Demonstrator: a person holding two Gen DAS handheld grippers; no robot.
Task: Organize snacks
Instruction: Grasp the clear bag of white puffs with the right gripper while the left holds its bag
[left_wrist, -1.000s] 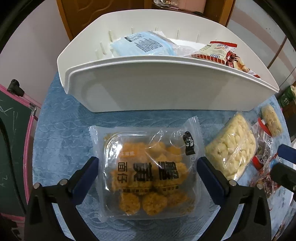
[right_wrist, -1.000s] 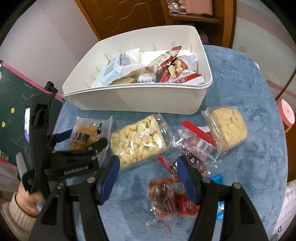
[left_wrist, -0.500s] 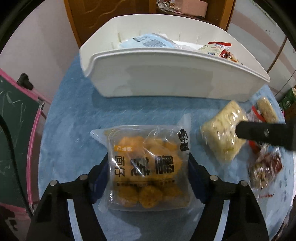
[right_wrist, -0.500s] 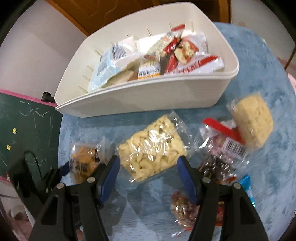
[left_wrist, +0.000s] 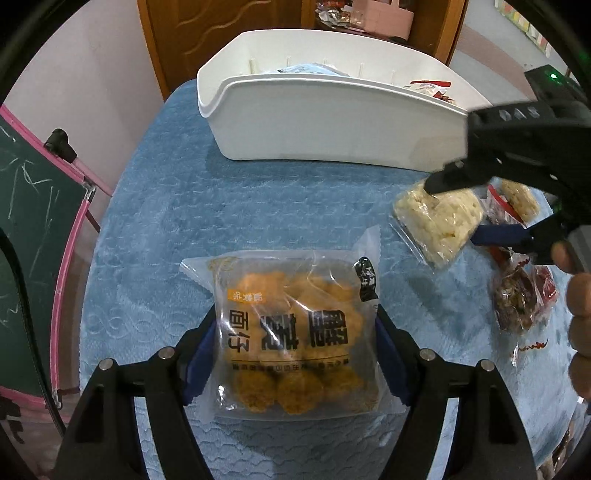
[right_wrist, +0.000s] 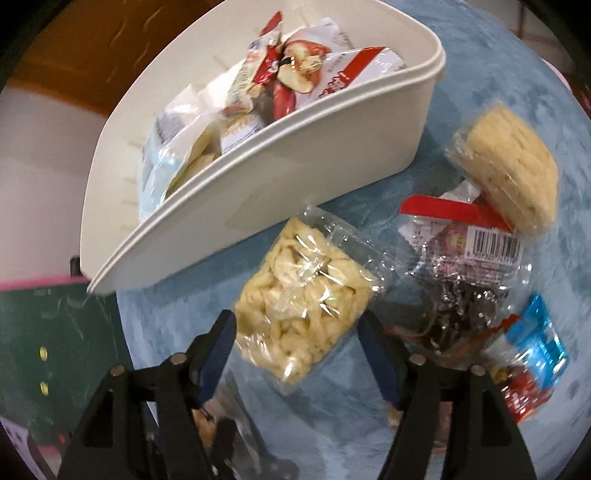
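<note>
**Two Claws Set About Snack Bags Beside the White Bin**

Where the green chalkboard (left_wrist: 33, 236) with its pink frame stands at the far left of the left wrist view, the blue textured tabletop (left_wrist: 155, 236) is seen to begin beside it. Further right, the left claw (left_wrist: 295, 354) is closed on a clear bag of orange fried snacks (left_wrist: 295, 332), its blue pads pressed against the two sides of the bag, which is carried clear above the cloth. Beyond it, toward the wooden door (left_wrist: 218, 33), the white bin (left_wrist: 332, 122) is placed on the tabletop, with several wrapped snacks already lodged inside. At the right of that view the right claw (left_wrist: 476, 210) is seen above a clear bag of pale puffed snacks (left_wrist: 439, 221), and part of a hand (left_wrist: 576, 295) is visible at the edge.

In the right wrist view, the chalkboard (right_wrist: 55, 350) is again found at the left, then the white bin (right_wrist: 280, 166), tilted in the frame and filled with red-and-white packets (right_wrist: 295, 70). The right claw (right_wrist: 295, 350) is held open, its jaws having just been widening, with the bag of pale puffed snacks (right_wrist: 303, 299) lying between the pads on the tabletop (right_wrist: 461, 92) and not pressed by them. To the right a red-labelled bag of dark snacks (right_wrist: 465, 273) is overlapped at its upper right by a wrapped pale round cake (right_wrist: 513, 166). A blue-and-red packet (right_wrist: 532, 350) is seen at the far right.
</note>
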